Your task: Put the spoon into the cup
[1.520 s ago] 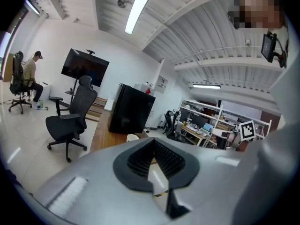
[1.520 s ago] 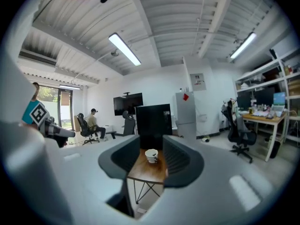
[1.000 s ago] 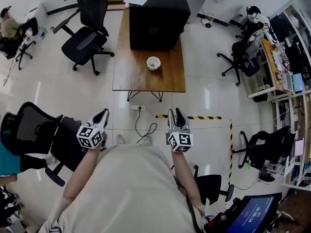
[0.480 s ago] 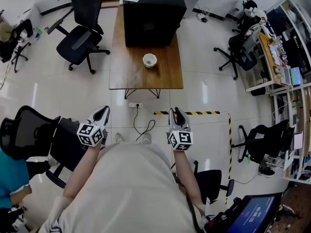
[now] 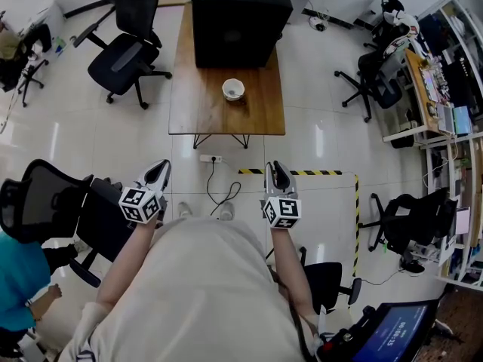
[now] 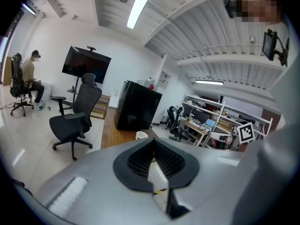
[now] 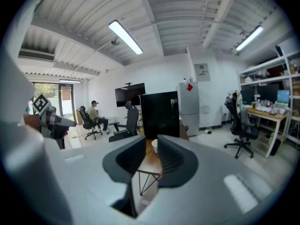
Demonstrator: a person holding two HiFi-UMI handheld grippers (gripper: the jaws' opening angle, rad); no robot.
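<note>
A small white cup point(image 5: 233, 89) stands on the wooden table point(image 5: 198, 111), well ahead of me across the floor. No spoon shows in any view. My left gripper point(image 5: 157, 173) and right gripper point(image 5: 275, 173) hang side by side in front of my body, far short of the table, both pointing toward it. In the left gripper view the cup point(image 6: 141, 135) shows just beyond the left gripper point(image 6: 153, 142), whose pads meet at the tip with nothing in them. The right gripper point(image 7: 151, 139) is shut and empty, and the cup point(image 7: 154, 146) peeks through the slit between its jaws.
A large black box point(image 5: 240, 17) fills the table's far end. Office chairs stand left of the table point(image 5: 124, 51), at my left point(image 5: 53, 210) and right point(image 5: 407, 225). A power strip with cable point(image 5: 215, 179) and striped floor tape point(image 5: 324, 173) lie ahead. A person in teal point(image 5: 19, 277) is at lower left.
The right gripper's two fingers, apart a second ago, have come together. Both hands stay in about the same place. The person in teal has shifted at lower left.
</note>
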